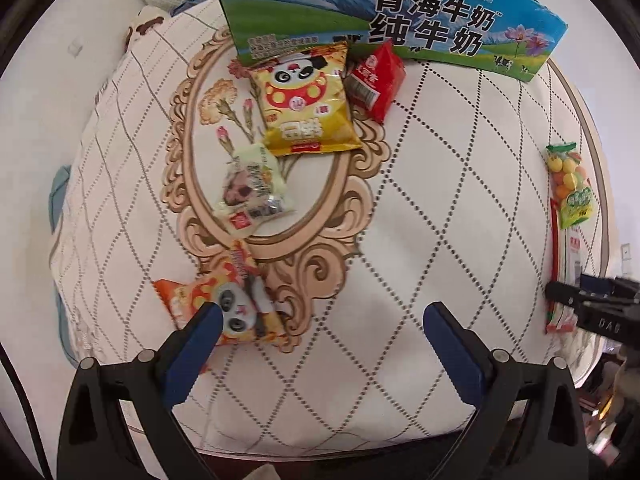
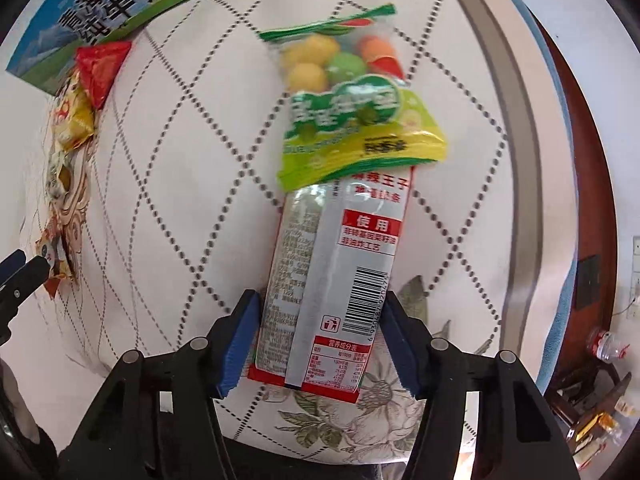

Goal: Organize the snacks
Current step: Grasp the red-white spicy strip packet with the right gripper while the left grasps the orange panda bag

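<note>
Right gripper [image 2: 320,344] pinches the long packet [image 2: 332,272] near its end: light, crinkly, slippery. Left gripper [image 1: 323,320] hangs open.

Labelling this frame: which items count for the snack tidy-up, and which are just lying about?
Job:
- milk carton box
- yellow panda bag
- red pack
- pale wrapped snack
- orange panda bag
- candy bag
- long silver pack, between the right tool fingers

Lying about:
- bottle
- patterned cloth
</note>
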Available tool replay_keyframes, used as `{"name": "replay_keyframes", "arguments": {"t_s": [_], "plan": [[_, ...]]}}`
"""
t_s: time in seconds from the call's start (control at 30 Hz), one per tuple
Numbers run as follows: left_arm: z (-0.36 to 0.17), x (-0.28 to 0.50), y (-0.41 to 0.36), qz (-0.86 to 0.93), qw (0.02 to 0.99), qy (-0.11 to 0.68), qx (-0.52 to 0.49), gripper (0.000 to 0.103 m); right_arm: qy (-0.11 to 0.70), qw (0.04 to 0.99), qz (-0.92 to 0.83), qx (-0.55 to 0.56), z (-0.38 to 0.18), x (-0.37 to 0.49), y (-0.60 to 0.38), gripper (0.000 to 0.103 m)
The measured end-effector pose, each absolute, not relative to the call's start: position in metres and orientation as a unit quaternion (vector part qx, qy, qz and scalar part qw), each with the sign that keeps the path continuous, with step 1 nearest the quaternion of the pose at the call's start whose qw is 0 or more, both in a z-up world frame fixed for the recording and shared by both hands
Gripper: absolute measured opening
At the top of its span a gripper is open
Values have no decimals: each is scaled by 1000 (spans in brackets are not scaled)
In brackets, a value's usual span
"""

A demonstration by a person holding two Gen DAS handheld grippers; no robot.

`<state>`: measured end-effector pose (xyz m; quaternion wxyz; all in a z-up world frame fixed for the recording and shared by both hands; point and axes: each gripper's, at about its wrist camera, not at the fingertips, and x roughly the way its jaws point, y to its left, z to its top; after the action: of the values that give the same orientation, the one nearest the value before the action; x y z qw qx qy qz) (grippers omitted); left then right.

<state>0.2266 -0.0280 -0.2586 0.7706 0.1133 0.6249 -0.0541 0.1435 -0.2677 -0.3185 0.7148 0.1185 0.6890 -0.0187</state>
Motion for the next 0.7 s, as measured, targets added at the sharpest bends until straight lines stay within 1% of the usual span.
{"name": "replay_keyframes", "arguments": {"t_s": [0.17, 0.3, 0.33, 0.63, 0.7], "plan": [[-260, 211, -14, -79, 745, 609, 260, 103, 688, 719, 16, 91, -317, 155, -236, 63], [-268, 213, -5, -89, 716, 608, 330, 103, 687, 724, 22, 51, -314, 166, -216, 64], [-278, 222, 4, -93, 710, 611, 337, 103, 686, 725, 23, 47, -313, 167, -212, 64], [-335, 229, 10, -117, 628, 654, 406, 103, 678, 733, 47, 23, -300, 165, -180, 64], [-340, 235, 14, -108, 630, 651, 409, 94, 675, 736, 50, 18, -298, 163, -173, 64]]}}
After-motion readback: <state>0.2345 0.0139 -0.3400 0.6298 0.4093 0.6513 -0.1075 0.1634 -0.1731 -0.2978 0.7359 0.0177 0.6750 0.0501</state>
